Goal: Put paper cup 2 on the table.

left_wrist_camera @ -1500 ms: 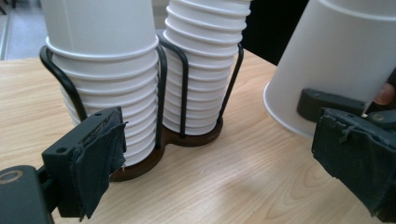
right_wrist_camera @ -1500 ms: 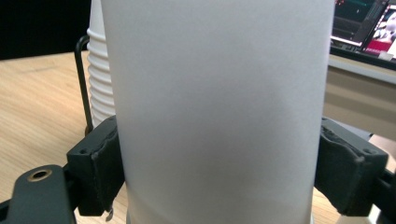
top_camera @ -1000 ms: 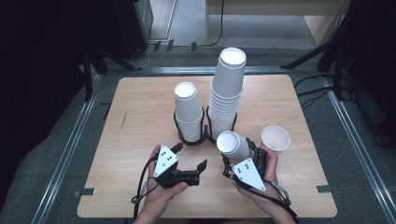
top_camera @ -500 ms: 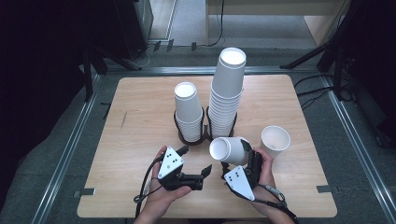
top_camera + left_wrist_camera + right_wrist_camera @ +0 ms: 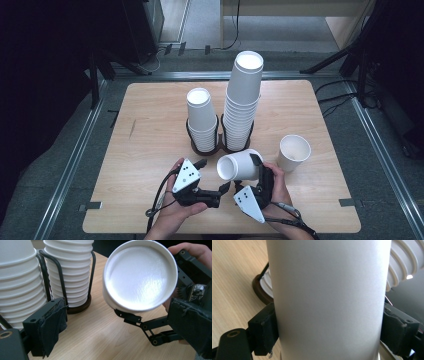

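A white paper cup lies tipped on its side above the table's near edge. My right gripper is shut on it. In the right gripper view both black pads press the cup's wall. In the left gripper view the cup's round flat end faces me. My left gripper is open just left of the cup, its jaws wide apart with nothing between them. The padded fingers stay clear of the cup.
Two black wire holders stand mid-table, one with a short cup stack and one with a tall stack. A single upright cup stands right of my right hand. The wooden table has bare room at left.
The cup in my right gripper has tipped from nearly upright onto its side, its end swinging left and down toward the left gripper. The left gripper has turned its jaws toward it.
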Available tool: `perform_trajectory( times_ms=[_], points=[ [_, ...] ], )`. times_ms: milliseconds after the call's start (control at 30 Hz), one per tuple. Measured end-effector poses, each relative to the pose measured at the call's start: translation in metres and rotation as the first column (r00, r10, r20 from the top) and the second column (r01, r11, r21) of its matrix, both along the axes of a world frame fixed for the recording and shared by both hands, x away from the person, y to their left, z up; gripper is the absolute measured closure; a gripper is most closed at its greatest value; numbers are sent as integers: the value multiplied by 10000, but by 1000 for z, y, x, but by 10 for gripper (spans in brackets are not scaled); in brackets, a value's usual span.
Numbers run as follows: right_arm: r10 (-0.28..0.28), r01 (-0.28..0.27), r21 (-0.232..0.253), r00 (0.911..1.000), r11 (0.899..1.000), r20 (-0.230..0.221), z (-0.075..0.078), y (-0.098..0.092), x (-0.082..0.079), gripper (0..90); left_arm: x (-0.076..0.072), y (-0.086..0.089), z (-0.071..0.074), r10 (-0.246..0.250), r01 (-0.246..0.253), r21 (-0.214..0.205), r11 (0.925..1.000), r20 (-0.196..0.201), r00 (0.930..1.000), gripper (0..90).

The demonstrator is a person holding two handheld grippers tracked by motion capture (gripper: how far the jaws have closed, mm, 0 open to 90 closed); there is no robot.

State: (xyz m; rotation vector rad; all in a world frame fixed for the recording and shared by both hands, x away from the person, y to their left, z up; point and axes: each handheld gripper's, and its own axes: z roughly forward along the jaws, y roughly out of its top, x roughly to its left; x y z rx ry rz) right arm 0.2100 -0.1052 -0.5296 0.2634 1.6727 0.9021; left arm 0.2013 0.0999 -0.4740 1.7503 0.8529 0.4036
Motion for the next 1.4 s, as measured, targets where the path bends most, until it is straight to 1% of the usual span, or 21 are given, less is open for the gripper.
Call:
perform_trajectory(
  times_ms=[133, 233, 333, 533, 600, 733, 833, 967, 1067, 1167, 1267, 1400],
  points=[
    [147, -142, -303, 9998, 9994, 162, -1, 2, -2, 143, -1, -2, 0, -68, 68, -2, 10000, -21, 10000, 33],
    [241, -235, -379, 9996, 9990, 165, -3, 4, -4, 143, -1, -4, 0, -119, 119, 11, 9999, -41, 9999, 33],
    [364, -350, -569, 9991, 9978, 239, -4, 6, -6, 143, -1, -4, -1, -146, 146, 59, 9999, -71, 9999, 33],
    [645, -597, -983, 9968, 9934, 471, -6, 10, -9, 143, -1, -6, -1, -129, 129, 29, 9999, -146, 9998, 47],
    [716, -663, -1033, 9962, 9924, 490, -6, 11, -10, 143, -2, -7, -1, -161, 162, 15, 9999, -142, 9998, 47],
    [842, -764, -1261, 9948, 9891, 580, -6, 13, -12, 143, -2, -8, -2, -154, 157, 147, 9998, -234, 9996, 53],
    [924, -844, -1279, 9940, 9882, 579, -8, 15, -13, 143, -1, -9, -3, -202, 208, 208, 9996, -295, 9994, 54],
    [976, -884, -1448, 9936, 9855, 575, -8, 16, -15, 142, -2, -10, -3, -245, 255, 303, 9992, -358, 9991, 60],
    [1054, -946, -1542, 9924, 9835, 633, -8, 16, -15, 143, -2, -12, -3, -237, 249, 296, 9993, -401, 9989, 63],
    [1097, -983, -1601, 9919, 9822, 642, -8, 17, -16, 142, -2, -12, -3, -199, 216, 428, 9989, -389, 9990, 69],
    [1109, -989, -1635, 9917, 9816, 655, -8, 17, -16, 142, -3, -12, -2, -74, 87, 363, 9993, -375, 9993, 103],
    [1110, -987, -1652, 9915, 9813, 671, -8, 17, -16, 142, -3, -12, -2, -158, 172, 349, 9992, -395, 9991, 132]
  ],
)
